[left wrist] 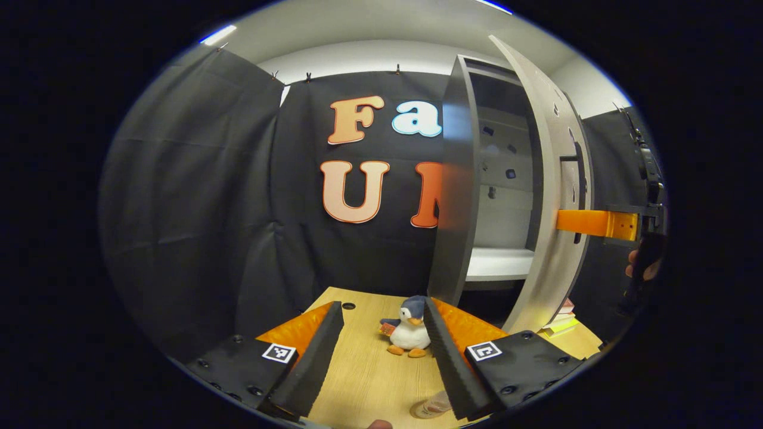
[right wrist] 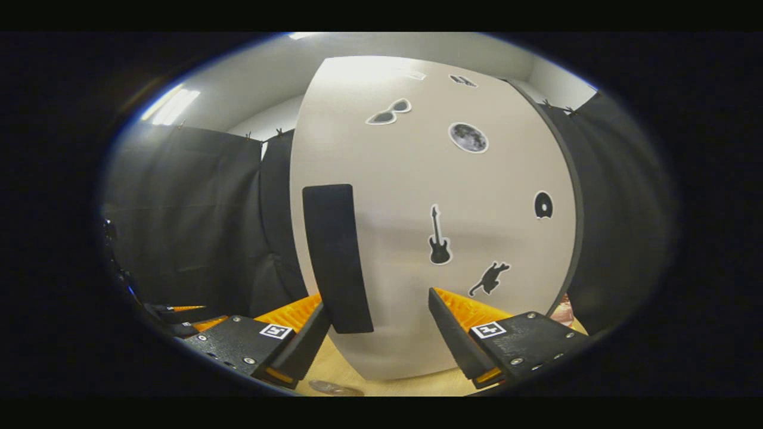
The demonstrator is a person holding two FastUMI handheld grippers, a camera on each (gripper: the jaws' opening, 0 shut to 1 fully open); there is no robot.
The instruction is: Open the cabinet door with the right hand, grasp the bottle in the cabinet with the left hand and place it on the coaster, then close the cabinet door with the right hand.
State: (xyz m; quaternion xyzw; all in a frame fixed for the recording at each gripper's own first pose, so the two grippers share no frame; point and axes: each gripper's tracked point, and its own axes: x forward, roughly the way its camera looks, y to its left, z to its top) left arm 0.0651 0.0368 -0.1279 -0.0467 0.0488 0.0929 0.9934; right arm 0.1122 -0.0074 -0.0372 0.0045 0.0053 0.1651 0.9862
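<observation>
Wooden table (left wrist: 369, 369) (penguin toy (left wrist: 410, 335) on it), black-draped booth

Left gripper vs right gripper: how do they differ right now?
The left gripper hangs over the table, jaws open around nothing, with a toy penguin beyond them. The right gripper faces the cabinet door, with the door's handle between its open fingers, not pinched. The left is clear of the cabinet; the right is at the door. Both are open.
</observation>
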